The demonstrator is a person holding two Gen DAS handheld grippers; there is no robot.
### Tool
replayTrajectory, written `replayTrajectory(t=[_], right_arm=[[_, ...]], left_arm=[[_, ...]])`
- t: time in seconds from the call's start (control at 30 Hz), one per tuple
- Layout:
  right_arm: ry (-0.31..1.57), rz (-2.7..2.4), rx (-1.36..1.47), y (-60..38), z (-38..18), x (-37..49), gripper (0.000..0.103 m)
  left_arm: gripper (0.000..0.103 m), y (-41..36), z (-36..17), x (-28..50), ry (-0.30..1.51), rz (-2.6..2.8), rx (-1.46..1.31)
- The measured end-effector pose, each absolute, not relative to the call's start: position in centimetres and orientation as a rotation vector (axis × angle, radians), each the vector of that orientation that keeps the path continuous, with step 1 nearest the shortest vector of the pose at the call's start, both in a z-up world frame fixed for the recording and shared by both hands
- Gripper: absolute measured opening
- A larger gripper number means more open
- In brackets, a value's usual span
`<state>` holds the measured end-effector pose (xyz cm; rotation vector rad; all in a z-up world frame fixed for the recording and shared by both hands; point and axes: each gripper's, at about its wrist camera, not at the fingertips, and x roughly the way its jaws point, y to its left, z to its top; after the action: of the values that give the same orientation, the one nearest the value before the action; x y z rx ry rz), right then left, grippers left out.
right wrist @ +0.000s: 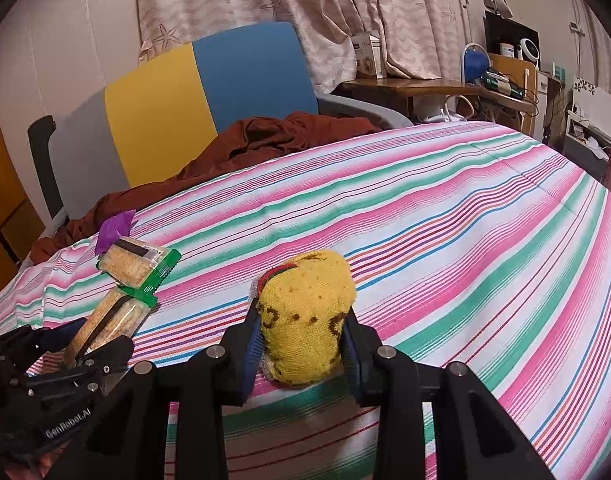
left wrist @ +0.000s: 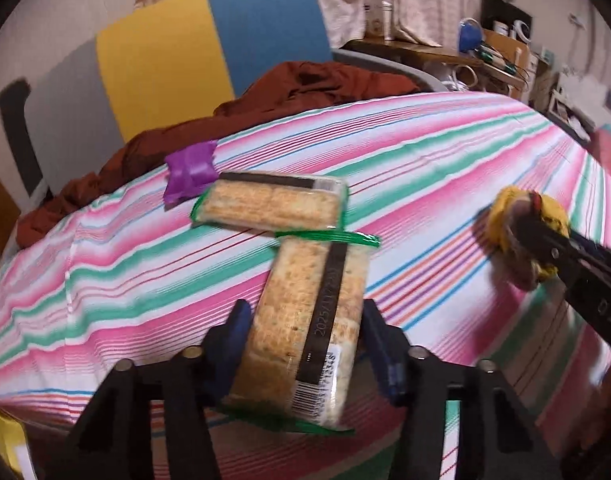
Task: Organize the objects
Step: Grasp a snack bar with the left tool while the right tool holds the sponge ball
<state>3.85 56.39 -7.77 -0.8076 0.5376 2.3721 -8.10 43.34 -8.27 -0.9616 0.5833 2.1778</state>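
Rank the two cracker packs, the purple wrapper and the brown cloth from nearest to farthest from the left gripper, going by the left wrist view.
1. Near cracker pack, between the left gripper fingers.
2. Second cracker pack, lying crosswise just beyond it.
3. Purple wrapper, behind that pack's left end.
4. Brown cloth, bunched at the bed's far edge.

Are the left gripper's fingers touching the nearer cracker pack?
Touching. In the left wrist view both blue fingers press against the sides of the nearer cracker pack held in the left gripper.
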Motion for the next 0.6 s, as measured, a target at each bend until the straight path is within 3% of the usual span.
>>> replayTrajectory(t=[0.13,0.6], right_arm=[[0.525,2.37,-0.808,56.3,-7.7,3.9,0.035],[0.427,2.384,-0.799,55.1,-7.1,3.7,0.035]], left_arm=[[0.05,43.7,-8.1,-6.8,0.626,2.196,-0.917],[0.049,39.3,-7.9,-4.7,0.477,2.333,-0.91]])
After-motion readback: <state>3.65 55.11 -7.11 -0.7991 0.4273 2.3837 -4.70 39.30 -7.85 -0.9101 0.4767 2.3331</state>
